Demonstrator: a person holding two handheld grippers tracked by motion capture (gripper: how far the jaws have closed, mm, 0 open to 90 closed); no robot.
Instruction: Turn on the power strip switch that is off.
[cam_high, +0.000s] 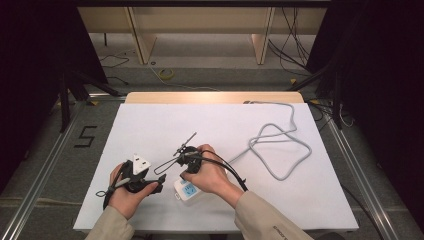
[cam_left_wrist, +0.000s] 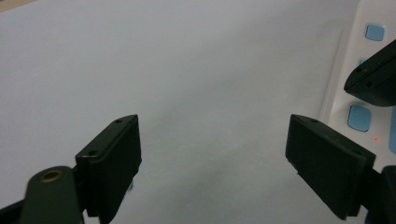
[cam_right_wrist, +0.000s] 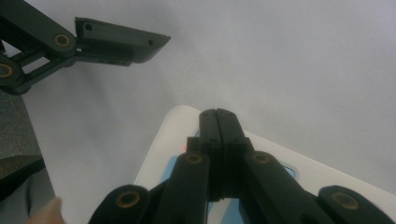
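High view had your left gripper (cam_high: 159, 181) with jaws spread wide at 8 o'clock on the white table (cam_high: 150, 125); your right gripper (cam_high: 184, 189), jaws pressed together, sat over the white power strip (cam_high: 187, 191) at 6 o'clock, its cord (cam_high: 280, 145) looping toward 2 o'clock.

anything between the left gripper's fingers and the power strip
Nothing: in the left gripper view, bare white table runs from the open left gripper to the power strip, where the right gripper's finger hangs.

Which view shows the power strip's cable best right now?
The high view: the grey cable runs from the power strip in loops toward the table's far edge. Both gripper views show the strip's white body but not the cable.
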